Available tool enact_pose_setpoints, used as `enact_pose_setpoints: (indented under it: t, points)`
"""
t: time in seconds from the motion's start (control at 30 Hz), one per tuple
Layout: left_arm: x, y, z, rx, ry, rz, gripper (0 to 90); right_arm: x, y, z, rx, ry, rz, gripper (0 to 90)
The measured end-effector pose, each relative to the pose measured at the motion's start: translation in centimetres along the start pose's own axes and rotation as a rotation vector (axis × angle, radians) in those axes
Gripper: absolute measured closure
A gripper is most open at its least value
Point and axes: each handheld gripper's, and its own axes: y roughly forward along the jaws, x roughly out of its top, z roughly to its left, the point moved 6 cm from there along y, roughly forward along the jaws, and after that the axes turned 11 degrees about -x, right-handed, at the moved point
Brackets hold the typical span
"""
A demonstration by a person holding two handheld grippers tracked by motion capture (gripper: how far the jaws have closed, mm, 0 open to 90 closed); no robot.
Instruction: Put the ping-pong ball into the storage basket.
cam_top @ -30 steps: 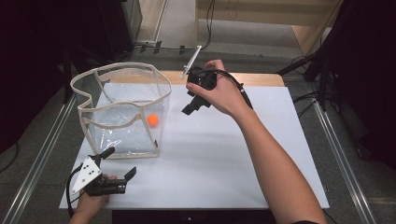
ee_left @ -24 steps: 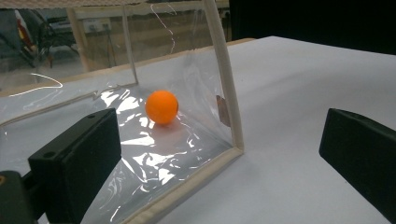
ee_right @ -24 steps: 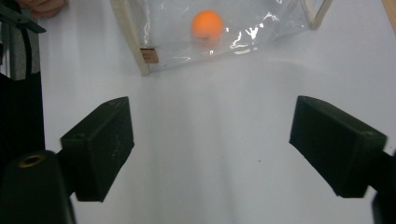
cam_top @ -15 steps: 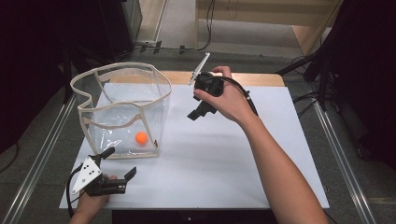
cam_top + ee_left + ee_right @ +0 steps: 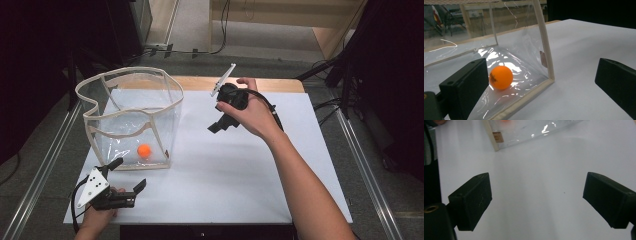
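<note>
Ball (image 5: 144,150) in bag (image 5: 165,100), table's (image 5: 300,190) left | right side bare | right gripper (image 5: 222,124) released, just widening, nothing between | left gripper (image 5: 127,181) released by bag

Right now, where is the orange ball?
The orange ball lies on the floor of the clear plastic bag, near its front wall on the table's left side, just beyond the left gripper.

Bright even overhead light on the white table (image 5: 240,175), dark surroundings, glare on the clear bag (image 5: 506,53), soft focus.
</note>
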Motion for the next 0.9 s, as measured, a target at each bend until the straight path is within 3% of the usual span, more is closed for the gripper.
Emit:
enact_pose_setpoints:
  t: [0.03, 0.07, 0.9]
  points:
    - [0.0, 0.0, 0.0, 0.000, 0.000, -0.001, 0.0, -0.2, 0.0, 0.0, -0.002, 0.004, 0.000, 6.3]
    - [0.0, 0.0, 0.0, 0.000, 0.000, -0.001, 0.0, -0.3, 0.1, 0.0, -0.001, 0.004, -0.012, 0.0]
    - [0.0, 0.0, 0.0, 0.001, 0.002, 0.002, 0.0, -5.6, 0.8, 1.0, -0.004, 0.060, -0.050, 0.0]
